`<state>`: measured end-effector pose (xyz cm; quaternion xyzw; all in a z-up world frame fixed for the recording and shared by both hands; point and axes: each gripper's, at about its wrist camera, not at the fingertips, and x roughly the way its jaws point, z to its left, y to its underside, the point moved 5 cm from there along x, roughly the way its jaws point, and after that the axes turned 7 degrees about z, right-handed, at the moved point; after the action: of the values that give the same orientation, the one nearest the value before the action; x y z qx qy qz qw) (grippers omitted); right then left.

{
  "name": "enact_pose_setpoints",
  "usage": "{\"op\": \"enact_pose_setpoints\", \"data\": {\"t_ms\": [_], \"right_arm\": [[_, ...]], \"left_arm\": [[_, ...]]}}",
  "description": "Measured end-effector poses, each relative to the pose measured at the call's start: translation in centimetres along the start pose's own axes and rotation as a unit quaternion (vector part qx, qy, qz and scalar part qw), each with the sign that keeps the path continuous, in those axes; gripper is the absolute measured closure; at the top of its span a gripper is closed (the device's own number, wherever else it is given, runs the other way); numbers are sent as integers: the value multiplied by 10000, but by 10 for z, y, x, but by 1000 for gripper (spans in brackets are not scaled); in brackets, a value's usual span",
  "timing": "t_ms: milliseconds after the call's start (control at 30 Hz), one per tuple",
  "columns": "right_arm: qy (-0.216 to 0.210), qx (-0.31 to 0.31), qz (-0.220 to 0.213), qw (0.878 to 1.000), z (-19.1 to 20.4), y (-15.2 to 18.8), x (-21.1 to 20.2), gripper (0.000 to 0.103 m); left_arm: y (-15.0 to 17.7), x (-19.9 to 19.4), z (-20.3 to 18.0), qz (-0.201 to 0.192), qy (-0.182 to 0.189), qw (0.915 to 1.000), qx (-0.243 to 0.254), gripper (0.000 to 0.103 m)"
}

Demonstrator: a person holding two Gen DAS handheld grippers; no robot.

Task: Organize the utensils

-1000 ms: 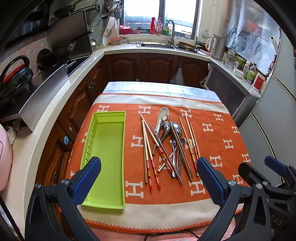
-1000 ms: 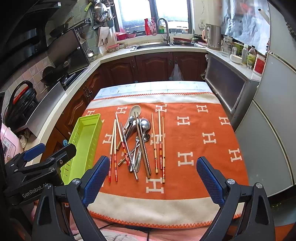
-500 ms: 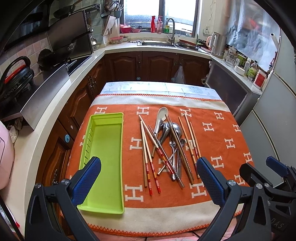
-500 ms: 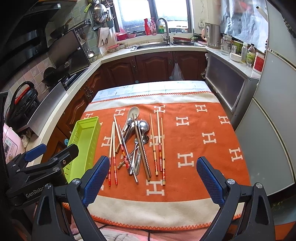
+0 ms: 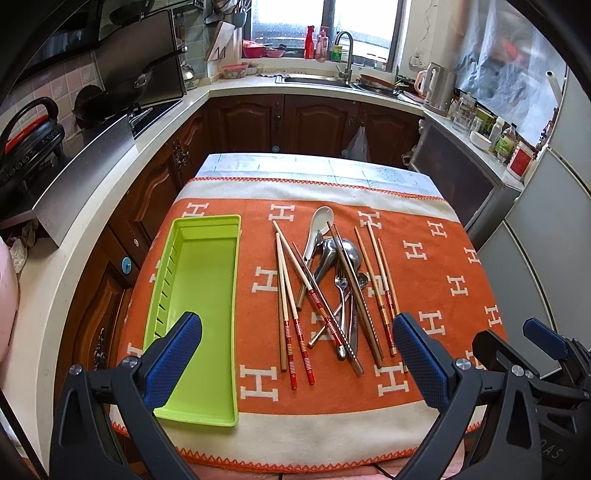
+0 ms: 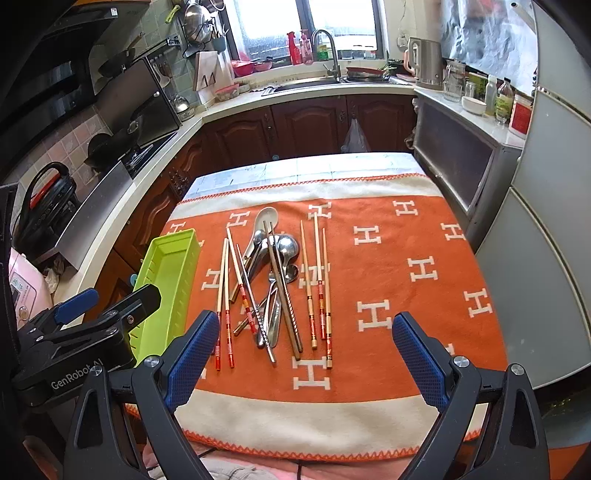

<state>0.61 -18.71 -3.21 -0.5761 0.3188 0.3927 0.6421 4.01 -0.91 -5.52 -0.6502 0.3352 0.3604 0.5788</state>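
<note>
- Left gripper [image 5: 295, 354] w/ jaws wide, holding nothing, above the tabletop's near edge.
- Right gripper [image 6: 301, 354] also wide, empty.
- Green tray [image 5: 199, 280] (nothing inside) lies along the left edge of the orange cloth [image 5: 443, 266].
- Pile of chopsticks [image 5: 286, 295] & metal spoons [image 5: 332, 254], white spoon [image 5: 318, 225] at the far end, mid-cloth just beside the tray.

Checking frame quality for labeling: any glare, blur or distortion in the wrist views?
Left wrist: strong fisheye bend with black vignette corners; window blown out; utensils and green tray sharp, soft shadows. Right wrist: same barrel warp, counters curve; window overexposed; metal spoons show mild glare; no motion blur.
</note>
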Motion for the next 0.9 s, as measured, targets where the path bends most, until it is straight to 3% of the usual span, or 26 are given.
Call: {"op": "enact_pose_setpoints", "data": {"t_ms": [567, 900], "right_arm": [[-58, -77, 37, 9999, 10, -2, 15, 7], [-189, -46, 115, 9997, 11, -3, 24, 14]], "left_arm": [[2, 8, 4, 87, -293, 9995, 126, 1], [2, 14, 2, 196, -244, 9994, 165, 1]]}}
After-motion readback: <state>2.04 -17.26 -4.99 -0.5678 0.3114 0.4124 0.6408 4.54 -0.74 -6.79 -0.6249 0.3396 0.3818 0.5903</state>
